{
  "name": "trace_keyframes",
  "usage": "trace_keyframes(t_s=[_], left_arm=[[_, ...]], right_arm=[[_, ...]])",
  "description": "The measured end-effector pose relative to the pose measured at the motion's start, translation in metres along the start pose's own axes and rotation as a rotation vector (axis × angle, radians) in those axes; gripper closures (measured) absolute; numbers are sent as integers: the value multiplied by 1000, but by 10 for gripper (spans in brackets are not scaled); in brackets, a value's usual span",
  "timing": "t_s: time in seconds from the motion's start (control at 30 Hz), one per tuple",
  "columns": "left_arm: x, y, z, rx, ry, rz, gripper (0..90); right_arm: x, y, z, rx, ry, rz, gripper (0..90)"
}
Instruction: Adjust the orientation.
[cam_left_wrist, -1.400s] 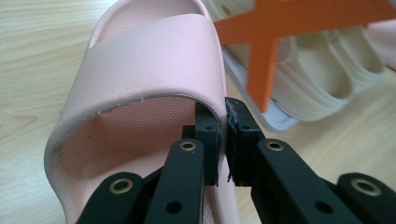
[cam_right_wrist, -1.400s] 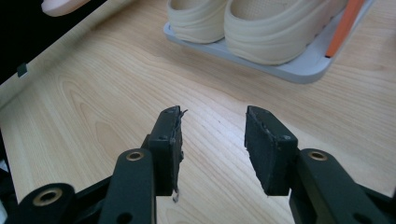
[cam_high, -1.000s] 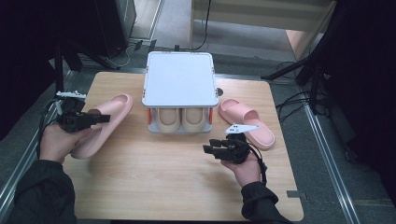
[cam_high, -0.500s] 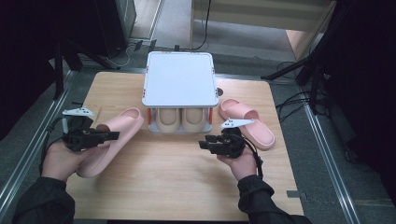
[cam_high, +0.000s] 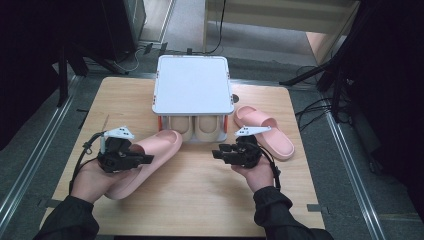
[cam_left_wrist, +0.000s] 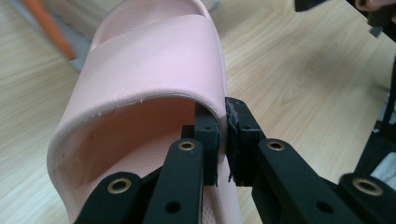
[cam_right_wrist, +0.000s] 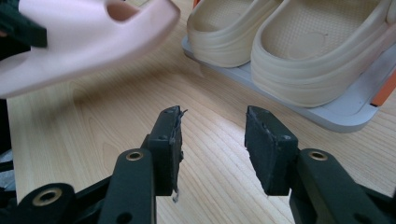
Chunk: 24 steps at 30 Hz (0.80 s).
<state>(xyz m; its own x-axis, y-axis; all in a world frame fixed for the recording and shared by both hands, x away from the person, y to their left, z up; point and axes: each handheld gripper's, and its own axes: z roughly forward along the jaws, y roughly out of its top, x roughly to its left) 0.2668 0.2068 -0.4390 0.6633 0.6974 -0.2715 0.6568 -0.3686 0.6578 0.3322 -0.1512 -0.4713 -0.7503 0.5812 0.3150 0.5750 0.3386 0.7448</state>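
My left gripper (cam_high: 142, 159) (cam_left_wrist: 223, 135) is shut on the strap edge of a pink slipper (cam_high: 150, 152) (cam_left_wrist: 154, 65), which lies slanted at the table's front left with its toe near the shoe rack. A second pink slipper (cam_high: 265, 131) rests on the table at the right. My right gripper (cam_high: 220, 154) (cam_right_wrist: 212, 140) hovers open over bare wood left of that slipper, nothing between its jaws. In the right gripper view the held slipper (cam_right_wrist: 84, 32) is at the upper left.
A white two-level shoe rack (cam_high: 192, 92) stands at the back middle of the wooden table (cam_high: 200, 195). A pair of beige clogs (cam_high: 192, 127) (cam_right_wrist: 289, 42) sits on its lower shelf. Metal rails and dark stands flank the table.
My left gripper has carried the pink slipper toward the front and right, turning its toe toward the rack. The right gripper has stayed almost in place.
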Motion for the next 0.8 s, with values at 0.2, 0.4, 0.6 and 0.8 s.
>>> trace_keyframes(t_s=[0.2, 0.4, 0.6, 0.8], left_arm=[[-19, 1, 26, 56, -57, 60, 836], [-32, 2, 54, 100, -89, 97, 834], [-38, 0, 71, 134, -112, 127, 814], [-37, 2, 67, 148, -137, 127, 700]], right_arm=[[1, -1, 1, 6, -1, -4, 567], [4, -2, 1, 14, -2, -8, 568], [6, -6, 2, 18, -4, -10, 569], [9, -10, 3, 30, -1, -11, 571]])
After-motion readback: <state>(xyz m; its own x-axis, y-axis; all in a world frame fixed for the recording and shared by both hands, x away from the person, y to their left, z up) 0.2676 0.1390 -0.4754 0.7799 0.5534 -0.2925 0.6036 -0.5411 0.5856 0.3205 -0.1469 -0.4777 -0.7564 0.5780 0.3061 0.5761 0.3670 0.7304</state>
